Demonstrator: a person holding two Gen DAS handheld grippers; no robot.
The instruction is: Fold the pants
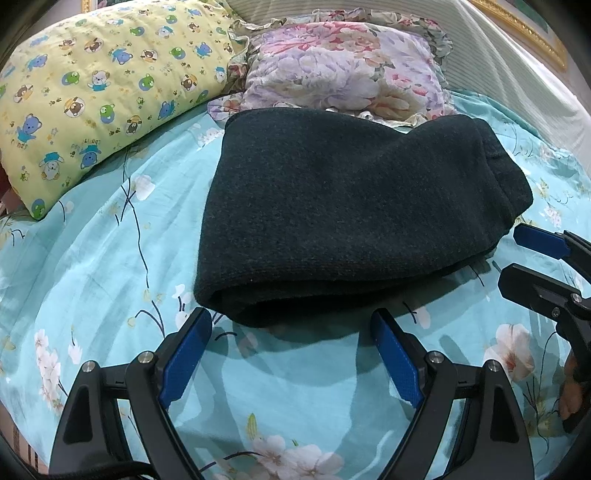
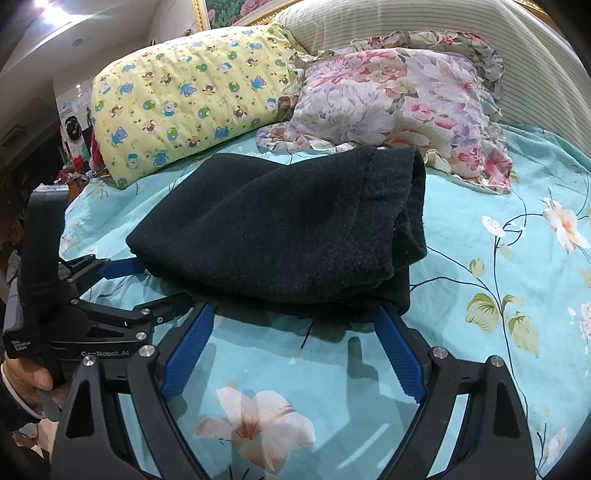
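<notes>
Dark, thick pants (image 1: 343, 206) lie folded into a stacked bundle on the turquoise floral bed sheet (image 1: 92, 258). My left gripper (image 1: 291, 325) stands open just short of the bundle's near folded edge, nothing between its blue pads. My right gripper (image 1: 517, 258) shows at the right edge of the left wrist view, open beside the pants' right end. In the right wrist view the pants (image 2: 288, 229) fill the middle, and my right gripper (image 2: 295, 321) is open at their near edge, not pressing on them. The left gripper (image 2: 147, 284) appears there at the left, open, held by a hand (image 2: 33, 376).
A yellow pillow with a bear print (image 1: 96, 92) lies at the back left, and a floral ruffled pillow (image 1: 343, 74) sits right behind the pants. A striped padded headboard (image 2: 424, 18) rises behind them. Bare sheet (image 2: 517, 277) stretches to the right of the pants.
</notes>
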